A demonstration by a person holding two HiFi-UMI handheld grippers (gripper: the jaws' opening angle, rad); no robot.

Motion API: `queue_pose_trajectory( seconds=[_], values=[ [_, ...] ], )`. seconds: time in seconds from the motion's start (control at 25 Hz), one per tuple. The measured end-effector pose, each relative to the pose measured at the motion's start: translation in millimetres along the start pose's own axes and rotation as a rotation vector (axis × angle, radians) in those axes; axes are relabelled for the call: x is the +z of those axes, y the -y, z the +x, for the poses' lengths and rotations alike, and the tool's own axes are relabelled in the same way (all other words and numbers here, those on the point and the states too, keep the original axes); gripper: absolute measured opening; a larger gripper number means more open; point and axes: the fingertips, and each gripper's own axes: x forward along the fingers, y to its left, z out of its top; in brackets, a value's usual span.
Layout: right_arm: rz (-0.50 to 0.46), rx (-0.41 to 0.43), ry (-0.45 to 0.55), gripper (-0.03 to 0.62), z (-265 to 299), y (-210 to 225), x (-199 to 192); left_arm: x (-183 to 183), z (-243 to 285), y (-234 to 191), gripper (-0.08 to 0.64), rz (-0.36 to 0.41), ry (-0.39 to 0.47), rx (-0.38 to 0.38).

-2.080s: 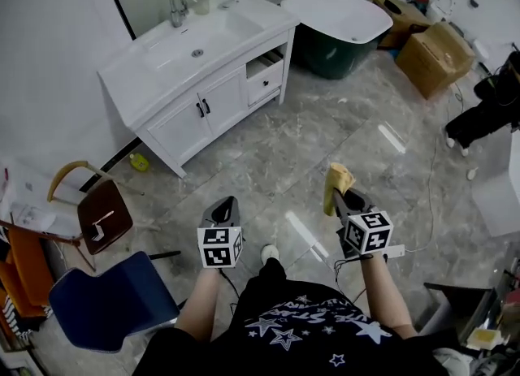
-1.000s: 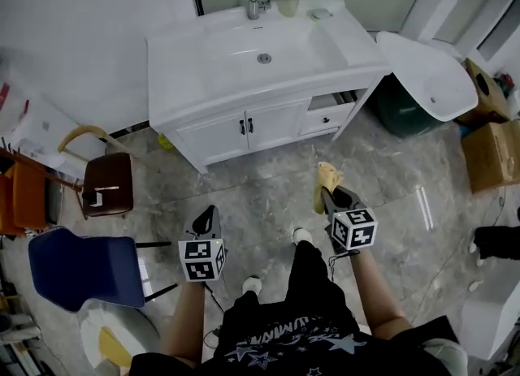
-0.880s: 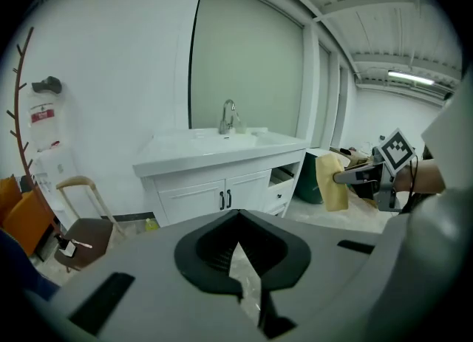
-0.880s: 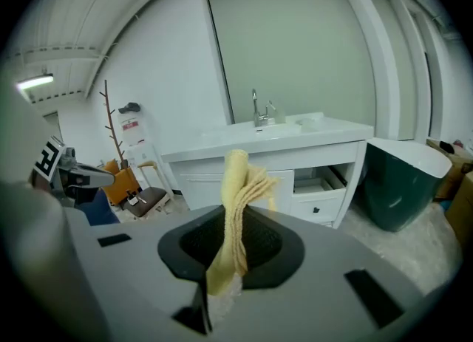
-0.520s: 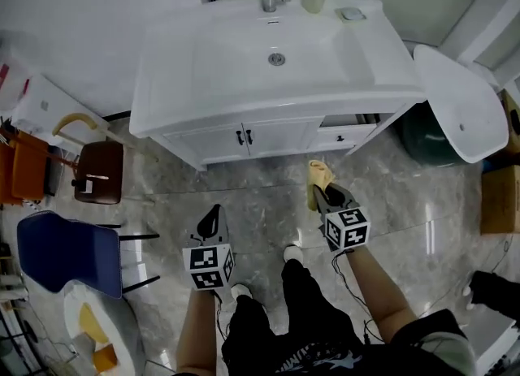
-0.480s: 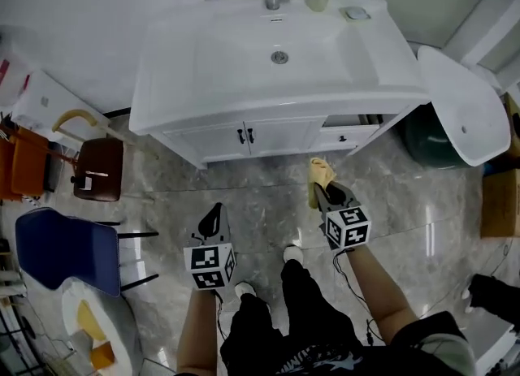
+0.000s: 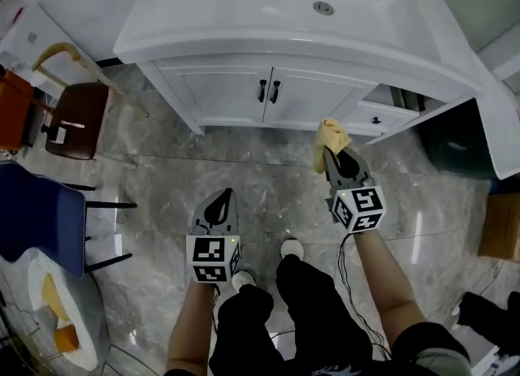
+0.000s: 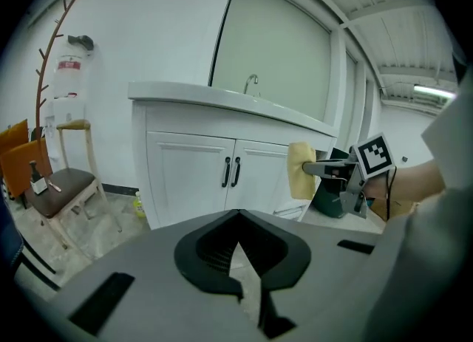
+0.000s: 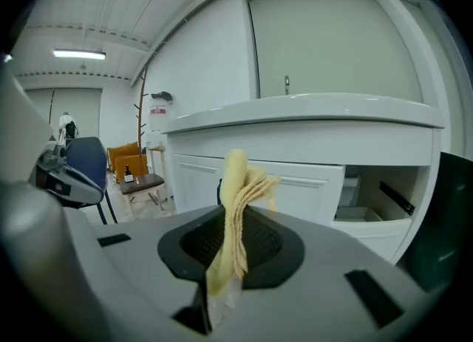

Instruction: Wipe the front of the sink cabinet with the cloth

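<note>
Held the left gripper (image 7: 219, 201) before the sink cabinet (image 7: 244, 94), jaws closed together. Clamped the yellow cloth (image 7: 331, 134) upright in the right gripper (image 7: 331, 155), near the cabinet's front. Saw the drawer (image 7: 367, 116) at the cabinet's right end pulled open, contents not discernible

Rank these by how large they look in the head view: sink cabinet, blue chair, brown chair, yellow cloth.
1. sink cabinet
2. blue chair, though cut off by the frame edge
3. brown chair, not far behind
4. yellow cloth
</note>
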Motion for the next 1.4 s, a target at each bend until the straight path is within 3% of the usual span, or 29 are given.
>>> queue_pose_trajectory(
  seconds=[0.16, 0.36, 0.56, 0.72, 0.84, 1.04, 1.24, 1.4],
  values=[
    [-0.046, 0.018, 0.073, 0.061, 32, -11, -9, -13, 25, -21, 0.015, 0.03, 0.069, -0.029],
    [-0.111, 0.029, 0.17, 0.061, 74, -19, 5, 9, 54, -44, 0.015, 0.082, 0.177, -0.046],
    [-0.218, 0.103, 0.245, 0.061, 116, -36, 18, 25, 85, -52, 0.015, 0.126, 0.275, -0.062],
    [-0.282, 0.128, 0.327, 0.061, 133, -43, 14, 14, 117, -46, 0.015, 0.178, 0.329, -0.137],
    [-0.323, 0.135, 0.352, 0.061, 145, -43, 4, 5, 136, -49, 0.015, 0.202, 0.355, -0.14],
    [-0.318, 0.106, 0.375, 0.061, 161, -33, 8, -6, 146, -56, 0.015, 0.233, 0.376, -0.122],
    [-0.201, 0.09, 0.351, 0.061, 175, -24, 12, -17, 141, -55, 0.015, 0.261, 0.36, -0.118],
    [-0.174, 0.052, 0.345, 0.061, 177, -10, 18, -13, 139, -51, 0.015, 0.268, 0.363, -0.119]
  ],
)
